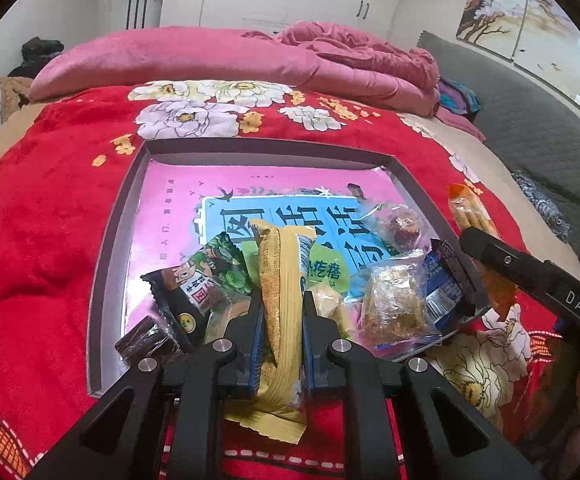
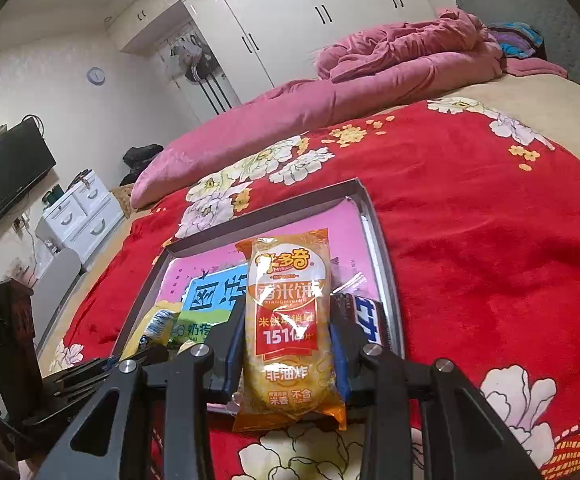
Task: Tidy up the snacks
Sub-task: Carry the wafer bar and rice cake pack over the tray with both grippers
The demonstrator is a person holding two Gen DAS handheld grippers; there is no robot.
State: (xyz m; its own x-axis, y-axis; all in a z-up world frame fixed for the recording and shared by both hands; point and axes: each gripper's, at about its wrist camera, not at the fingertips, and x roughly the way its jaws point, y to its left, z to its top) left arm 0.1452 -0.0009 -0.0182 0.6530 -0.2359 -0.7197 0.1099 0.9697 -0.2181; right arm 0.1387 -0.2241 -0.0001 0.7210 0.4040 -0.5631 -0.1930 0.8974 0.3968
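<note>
**Op A:** On my left wrist view, the fingers (image 1: 256, 320) of the left gripper (image 1: 282, 332) pinch a yellow ribbed snack packet (image 1: 280, 292) upright, its tail hanging below the pads. Beyond it, the shallow box (image 1: 108, 240) on the red blanket (image 1: 42, 208) holds the pile: a clear cracker pouch (image 1: 399, 304) at three o'clock of my packet, a dark wrapper (image 1: 182, 300) at nine.

**Op B:** And the right wrist view?

**Op A:** The right gripper (image 2: 288, 356) clamps an orange rice-cracker bag (image 2: 290, 332) at its sides, above the box's near edge; the box's pink floor (image 2: 349, 240) shows at twelve.

**Op B:** Risks?

**Op A:** I reckon slick film could slide through either grip, and squeezing may crush the crackers. With both grippers close, I might knock one against the other.
</note>
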